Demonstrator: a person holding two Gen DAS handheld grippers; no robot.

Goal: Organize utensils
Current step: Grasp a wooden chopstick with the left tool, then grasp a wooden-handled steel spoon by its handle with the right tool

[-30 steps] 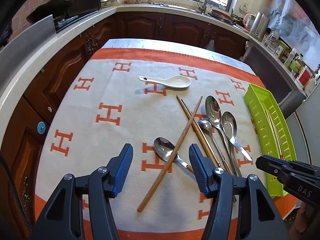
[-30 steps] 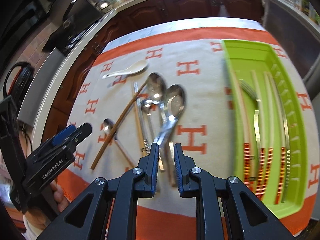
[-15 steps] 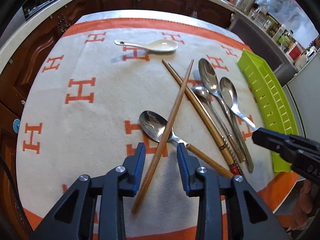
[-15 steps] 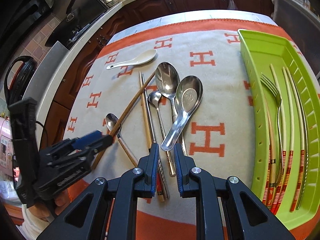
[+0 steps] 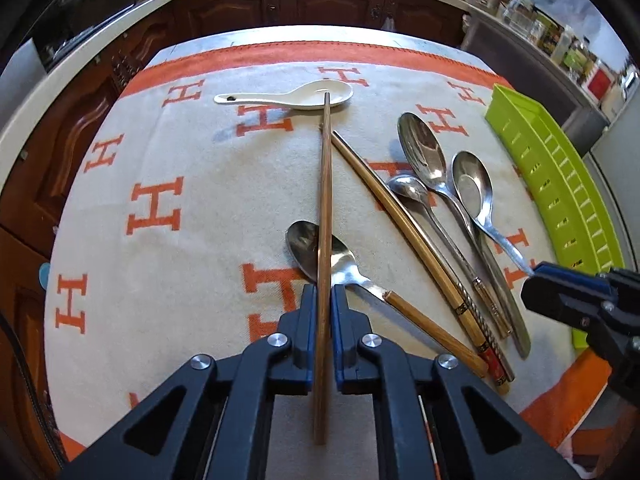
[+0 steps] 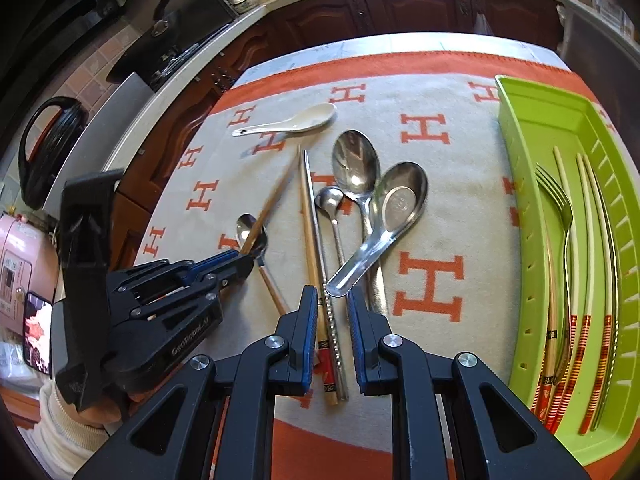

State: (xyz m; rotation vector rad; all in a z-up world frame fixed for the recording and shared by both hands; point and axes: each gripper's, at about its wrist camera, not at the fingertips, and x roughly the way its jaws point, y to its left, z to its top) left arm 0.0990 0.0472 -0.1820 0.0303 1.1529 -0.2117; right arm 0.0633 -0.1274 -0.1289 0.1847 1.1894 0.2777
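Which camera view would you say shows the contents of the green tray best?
The right wrist view: it looks down into the green tray, showing a fork and several chopsticks inside. The left wrist view shows only the tray's slotted outer wall, hiding the contents.

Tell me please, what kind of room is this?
Most likely a home kitchen. Dark wooden cabinets run under a pale countertop, and spoons and chopsticks lie on a cloth-covered table beside a green utensil tray.
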